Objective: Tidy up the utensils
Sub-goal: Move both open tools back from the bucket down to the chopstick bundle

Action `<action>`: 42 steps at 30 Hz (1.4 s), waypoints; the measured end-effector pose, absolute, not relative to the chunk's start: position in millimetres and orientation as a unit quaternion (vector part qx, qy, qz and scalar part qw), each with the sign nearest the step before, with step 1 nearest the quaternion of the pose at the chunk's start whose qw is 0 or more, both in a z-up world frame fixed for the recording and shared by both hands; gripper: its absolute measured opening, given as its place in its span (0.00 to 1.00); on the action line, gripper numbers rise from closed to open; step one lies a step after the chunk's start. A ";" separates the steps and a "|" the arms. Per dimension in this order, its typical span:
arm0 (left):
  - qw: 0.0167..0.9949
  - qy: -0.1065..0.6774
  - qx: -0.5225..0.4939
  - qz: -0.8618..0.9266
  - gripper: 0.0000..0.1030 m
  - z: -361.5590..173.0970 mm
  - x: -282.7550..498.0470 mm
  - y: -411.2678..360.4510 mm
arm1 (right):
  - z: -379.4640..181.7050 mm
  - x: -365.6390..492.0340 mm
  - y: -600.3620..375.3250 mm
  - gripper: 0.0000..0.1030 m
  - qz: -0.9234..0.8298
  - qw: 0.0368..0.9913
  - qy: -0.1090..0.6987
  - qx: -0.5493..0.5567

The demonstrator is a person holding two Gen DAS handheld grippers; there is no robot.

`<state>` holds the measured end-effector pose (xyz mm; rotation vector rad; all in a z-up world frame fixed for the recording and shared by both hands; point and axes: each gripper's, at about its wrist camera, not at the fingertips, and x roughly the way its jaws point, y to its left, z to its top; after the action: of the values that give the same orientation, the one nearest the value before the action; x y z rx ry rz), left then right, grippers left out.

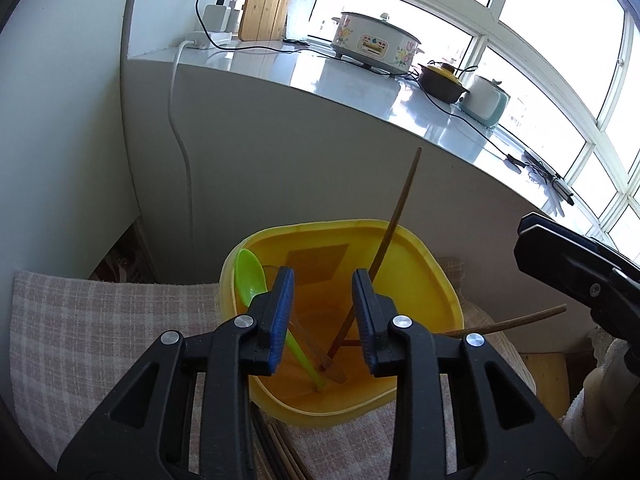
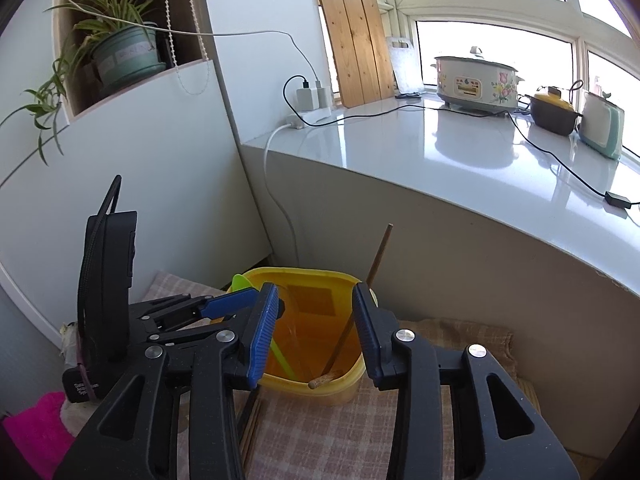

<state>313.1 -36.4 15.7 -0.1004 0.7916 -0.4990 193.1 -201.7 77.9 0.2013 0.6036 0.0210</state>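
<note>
A yellow plastic container (image 1: 420, 280) stands on a checked cloth. Inside it lean a green spoon (image 1: 250, 276) and several wooden chopsticks (image 1: 396, 216); one chopstick (image 1: 516, 320) lies out over the right rim. My left gripper (image 1: 323, 280) hangs open just above the container's mouth, with its pads touching nothing. In the right wrist view, my right gripper (image 2: 315, 296) is also open over the same container (image 2: 304, 276). A chopstick (image 2: 378, 256) rises beside its right finger and the spoon (image 2: 242, 280) peeks out at the left. The left gripper's fingers (image 2: 224, 303) reach in from the left.
More dark chopsticks (image 1: 276, 452) lie on the checked cloth (image 1: 100, 320) in front of the container. A white counter (image 2: 460, 152) behind holds a cooker (image 2: 476, 80), pots, chargers and cables. A potted plant (image 2: 124, 56) sits on a shelf at the upper left.
</note>
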 end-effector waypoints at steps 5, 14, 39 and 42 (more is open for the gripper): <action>0.897 0.367 -0.047 -0.243 0.29 26.6 303.5 -30.2 | 82.8 185.6 -201.8 0.35 0.009 0.952 0.290 0.101; 0.915 0.321 -0.051 -0.240 0.29 51.4 258.1 3.1 | 99.5 151.7 -193.9 0.36 0.015 0.959 0.267 0.088; 0.856 0.461 -0.015 -0.231 0.29 -42.1 169.3 31.4 | 1.6 100.7 -170.1 0.60 0.055 0.922 0.370 0.104; 0.845 0.482 0.006 -0.233 0.29 -55.1 170.5 19.0 | -14.7 104.1 -171.0 0.60 0.067 0.903 0.407 0.121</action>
<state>170.5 19.0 -55.1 0.0125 1.0173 -0.4921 104.1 -171.0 -14.7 0.2493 0.8417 0.1387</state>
